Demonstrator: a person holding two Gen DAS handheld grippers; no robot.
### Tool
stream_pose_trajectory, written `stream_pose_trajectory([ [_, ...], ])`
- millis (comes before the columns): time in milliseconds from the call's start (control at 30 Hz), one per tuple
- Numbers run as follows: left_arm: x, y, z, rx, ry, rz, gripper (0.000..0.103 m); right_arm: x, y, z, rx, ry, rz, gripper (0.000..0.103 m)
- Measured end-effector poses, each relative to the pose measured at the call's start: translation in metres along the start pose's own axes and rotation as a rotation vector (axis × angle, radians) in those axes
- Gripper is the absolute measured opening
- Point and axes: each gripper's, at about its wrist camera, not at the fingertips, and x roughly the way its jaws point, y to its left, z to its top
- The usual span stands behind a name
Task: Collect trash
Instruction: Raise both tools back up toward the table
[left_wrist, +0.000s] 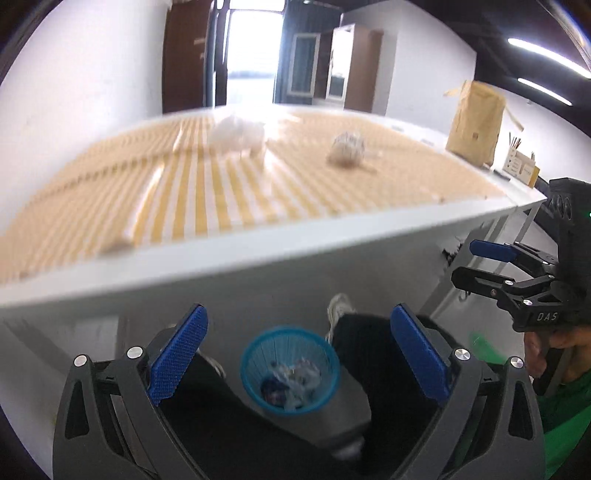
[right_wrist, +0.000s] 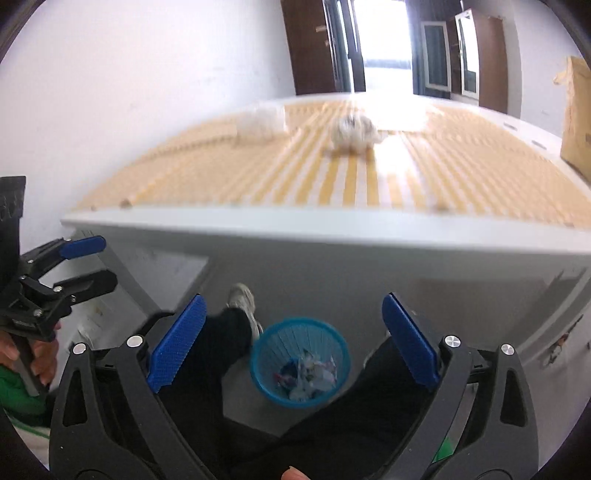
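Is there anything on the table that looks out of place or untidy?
Yes. Two crumpled paper balls lie loose on the striped tablecloth, toward the far side, while other trash is already in the blue basket on the floor. Nothing looks spilled or damaged.

Both my wrist cameras look forward and down from just before the table (left_wrist: 258, 251) edge, sharing its striped top and the blue basket (right_wrist: 300, 363) below.

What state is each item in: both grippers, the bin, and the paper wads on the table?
left gripper: open, empty
right gripper: open, empty
blue bin: upright on floor, partly filled with trash
crumpled paper wad: lying on striped tablecloth
white wad: lying on tablecloth, blurred
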Motion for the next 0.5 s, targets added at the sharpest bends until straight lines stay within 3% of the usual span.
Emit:
stream_pose_trajectory([
  [267, 0.000, 0.009, 0.058, -0.007, -0.090, 0.014, 0.097, -0.002, -0.011, 0.058, -0.008, -0.095, -0.010, 0.094],
  [500, 0.020, 0.023, 0.103, -0.025, -0.121, 0.042, 0.097, 0.021, -0.029, 0.090, 0.014, -0.090, -0.016, 0.094],
])
